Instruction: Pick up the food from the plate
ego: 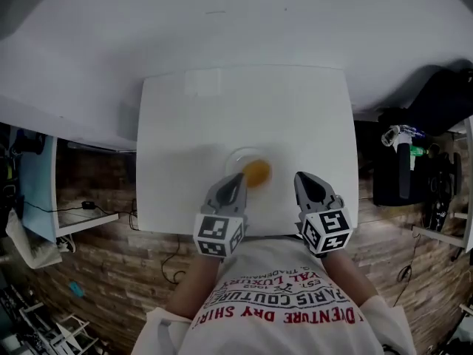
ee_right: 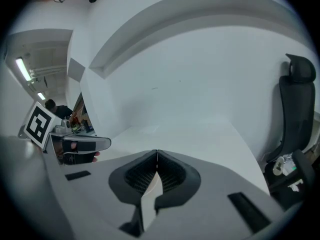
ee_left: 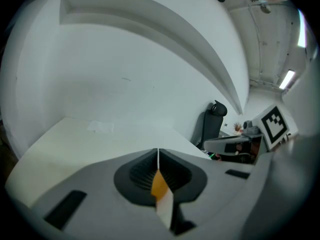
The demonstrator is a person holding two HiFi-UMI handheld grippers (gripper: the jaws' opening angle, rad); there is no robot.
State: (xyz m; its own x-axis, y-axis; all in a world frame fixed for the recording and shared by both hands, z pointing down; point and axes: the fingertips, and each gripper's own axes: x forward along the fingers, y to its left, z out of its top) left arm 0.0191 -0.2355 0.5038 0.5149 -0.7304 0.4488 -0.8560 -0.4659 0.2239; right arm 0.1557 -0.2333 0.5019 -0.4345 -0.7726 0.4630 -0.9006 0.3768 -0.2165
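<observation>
A round orange piece of food (ego: 256, 172) lies on a small clear plate (ego: 235, 156) near the front edge of the white table (ego: 185, 139). My left gripper (ego: 237, 177) is shut and empty, its tips just left of the food at the plate's edge. My right gripper (ego: 302, 177) is also shut and empty, a short way right of the plate. In the left gripper view the jaws (ee_left: 158, 151) meet, and the orange food (ee_left: 159, 184) shows through the gap below them. In the right gripper view the tips (ee_right: 157, 153) touch, with only pale surface beyond.
The table stands against a white wall. A black chair (ego: 443, 98) and dark gear (ego: 403, 172) stand to its right, and a low shelf (ego: 37, 191) to its left. A pale paper patch (ego: 201, 82) lies at the table's far edge. The floor is brick-patterned.
</observation>
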